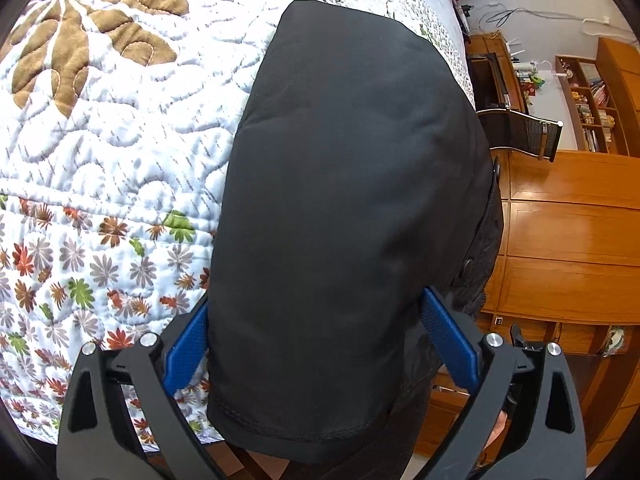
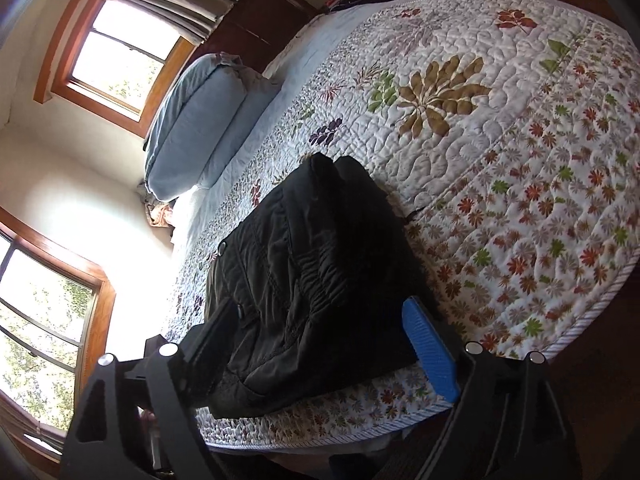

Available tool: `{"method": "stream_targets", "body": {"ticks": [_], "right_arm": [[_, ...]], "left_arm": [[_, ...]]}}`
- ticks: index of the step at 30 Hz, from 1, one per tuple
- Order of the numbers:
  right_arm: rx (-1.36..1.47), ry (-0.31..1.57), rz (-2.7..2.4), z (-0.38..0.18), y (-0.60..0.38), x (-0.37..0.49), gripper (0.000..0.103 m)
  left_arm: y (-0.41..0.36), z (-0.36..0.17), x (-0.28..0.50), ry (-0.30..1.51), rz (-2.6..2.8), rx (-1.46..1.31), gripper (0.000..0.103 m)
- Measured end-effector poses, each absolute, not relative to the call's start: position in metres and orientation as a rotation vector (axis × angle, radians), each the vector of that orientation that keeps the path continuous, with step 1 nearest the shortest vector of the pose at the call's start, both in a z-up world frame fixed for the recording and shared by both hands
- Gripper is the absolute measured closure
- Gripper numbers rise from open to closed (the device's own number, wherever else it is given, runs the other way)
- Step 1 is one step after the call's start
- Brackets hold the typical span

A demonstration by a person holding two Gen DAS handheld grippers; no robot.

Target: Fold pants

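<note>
The black pants [image 1: 352,184] lie folded over on the floral quilt [image 1: 112,128] of the bed. In the left wrist view a hemmed leg end fills the space between the wide-open blue-padded fingers [image 1: 188,344] of my left gripper [image 1: 320,344]; nothing is clamped. In the right wrist view the pants [image 2: 316,264] show their gathered waistband toward the camera, near the bed's edge. My right gripper [image 2: 320,344] is open, its fingers [image 2: 430,346] apart on either side of the waistband end, close above it.
Wooden cabinets [image 1: 568,232] and a shelf unit [image 1: 592,92] stand past the bed. A folded blue duvet [image 2: 200,128] lies at the head of the bed, near two windows [image 2: 116,48]. The quilt [image 2: 500,140] spreads wide to the right of the pants.
</note>
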State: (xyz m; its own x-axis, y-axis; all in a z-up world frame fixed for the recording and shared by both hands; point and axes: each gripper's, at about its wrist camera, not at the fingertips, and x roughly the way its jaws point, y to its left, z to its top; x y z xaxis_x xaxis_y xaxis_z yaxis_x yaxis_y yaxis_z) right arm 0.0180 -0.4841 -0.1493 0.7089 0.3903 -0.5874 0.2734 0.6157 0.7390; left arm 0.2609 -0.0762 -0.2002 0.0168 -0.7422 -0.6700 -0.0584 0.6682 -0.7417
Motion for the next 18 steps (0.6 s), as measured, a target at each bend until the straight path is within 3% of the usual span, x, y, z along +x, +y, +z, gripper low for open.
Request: {"method": "stream_targets", "body": {"ticks": [7,13,18], "right_arm": [[0.996,0.986,0.152,-0.193,-0.504,0.059,0.012],[0.995,1.03,0.176,-0.211,-0.507,0.074,0.01],[1.007,1.022,0.183,-0.216,-0.515,0.074,0.009]], "left_arm": [[-0.083,-0.197,0.264,1.499,-0.62,-0.622,0.006],[-0.097,-0.196,0.263,1.502,-0.624,-0.538,0.007],[-0.095,-0.192,0.264,1.492,-0.626,-0.526,0.022]]}}
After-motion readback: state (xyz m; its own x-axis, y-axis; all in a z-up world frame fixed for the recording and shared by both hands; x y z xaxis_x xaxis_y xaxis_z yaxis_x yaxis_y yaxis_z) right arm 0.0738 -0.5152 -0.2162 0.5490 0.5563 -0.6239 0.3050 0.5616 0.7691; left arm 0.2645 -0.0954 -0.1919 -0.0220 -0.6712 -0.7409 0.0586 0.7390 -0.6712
